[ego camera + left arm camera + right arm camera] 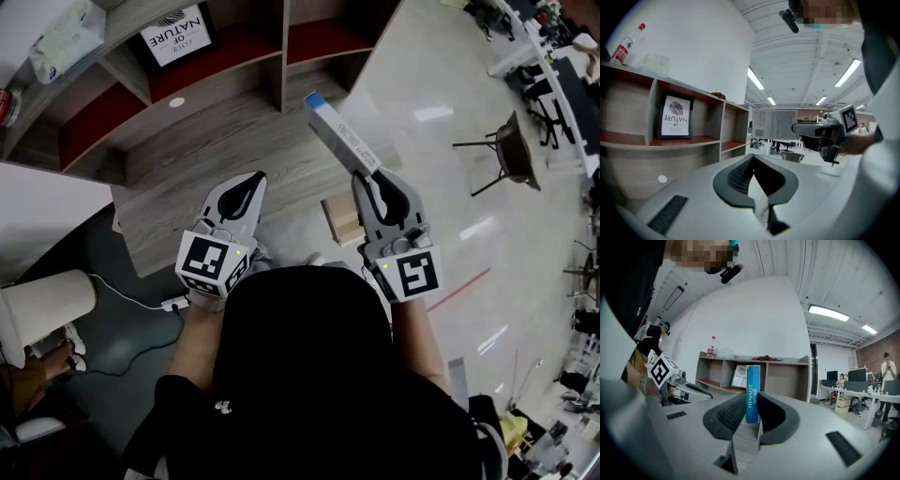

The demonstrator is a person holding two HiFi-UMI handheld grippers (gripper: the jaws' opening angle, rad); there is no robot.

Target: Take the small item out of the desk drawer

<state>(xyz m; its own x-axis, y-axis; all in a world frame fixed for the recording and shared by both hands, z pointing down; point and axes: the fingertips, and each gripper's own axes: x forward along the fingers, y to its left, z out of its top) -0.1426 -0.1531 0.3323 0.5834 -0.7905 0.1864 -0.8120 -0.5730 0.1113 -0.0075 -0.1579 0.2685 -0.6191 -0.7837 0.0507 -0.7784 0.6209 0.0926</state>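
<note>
Right gripper [364, 180] fingers grasp the slim blue-and-white cardboard box [339, 133] — advise a firm, level carry clear of the grey wood-grain table [187, 159]; left gripper [251, 183] fingers closed, empty.

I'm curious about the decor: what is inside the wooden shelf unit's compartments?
A black-framed white print leans in one compartment of the wooden shelf unit; its neighbours show red floors. Whatever is behind the print is hidden.

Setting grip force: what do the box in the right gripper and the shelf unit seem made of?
Box: probably thin cardboard; smooth printed blue face, crisp edges. Shelf unit: likely matte wood-grain laminate; grey grain shows.
</note>
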